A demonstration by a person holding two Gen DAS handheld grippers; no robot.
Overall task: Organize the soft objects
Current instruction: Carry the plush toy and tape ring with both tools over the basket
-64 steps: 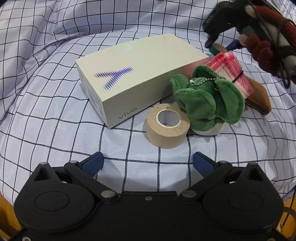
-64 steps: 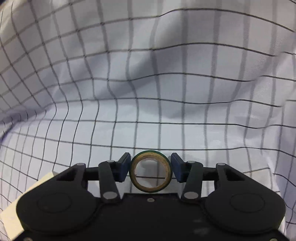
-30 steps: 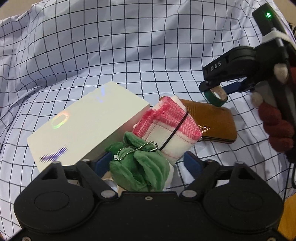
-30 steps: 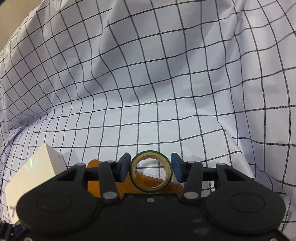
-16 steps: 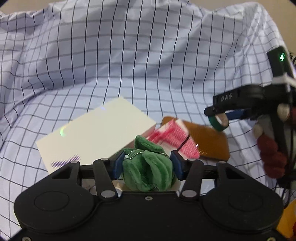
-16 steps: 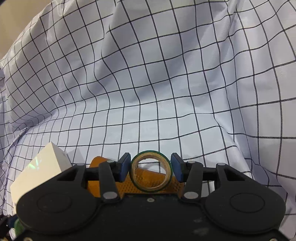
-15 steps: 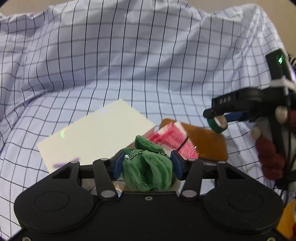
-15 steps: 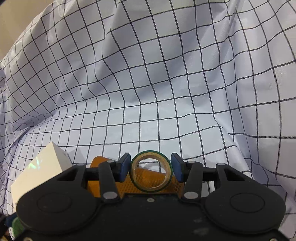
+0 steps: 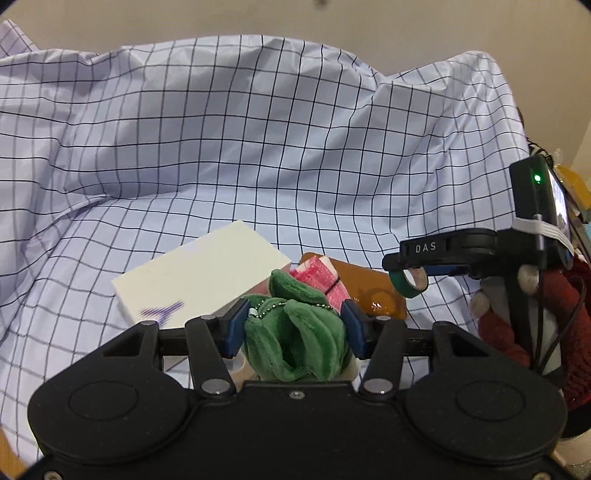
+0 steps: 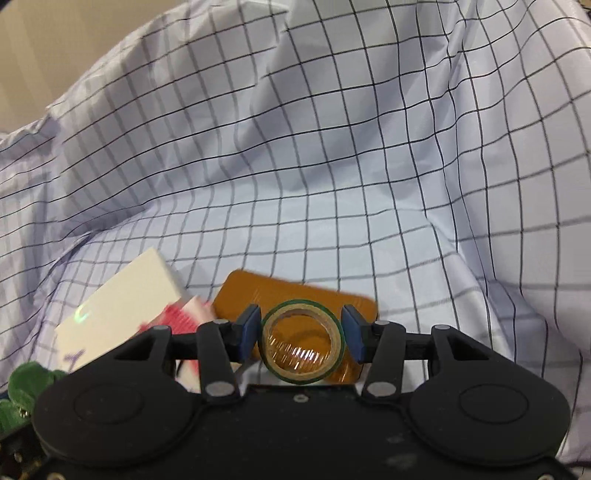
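Observation:
My left gripper [image 9: 293,328] is shut on a green plush toy [image 9: 295,343] with a bead chain, held above the checked cloth [image 9: 258,147]. Just beyond it lie a folded pink-and-white cloth [image 9: 321,275] bound with a black band, a white phone box [image 9: 199,280] and a brown leather case [image 9: 369,288]. My right gripper [image 10: 301,336] is shut on a small green-edged tape roll [image 10: 303,341], raised over the brown case [image 10: 295,291]. In the left wrist view that gripper [image 9: 408,282] hangs at the right with the tape roll [image 9: 410,282].
The checked cloth [image 10: 332,166] rises in folds at the back and sides like a basin. A hand in a dark red knit glove [image 9: 535,314] holds the right gripper at the right edge. A plain beige wall [image 9: 295,18] lies behind.
My left gripper has closed on the green plush toy and lifted it away from the box and pink cloth. The right gripper rose and drew back, still holding the tape roll.

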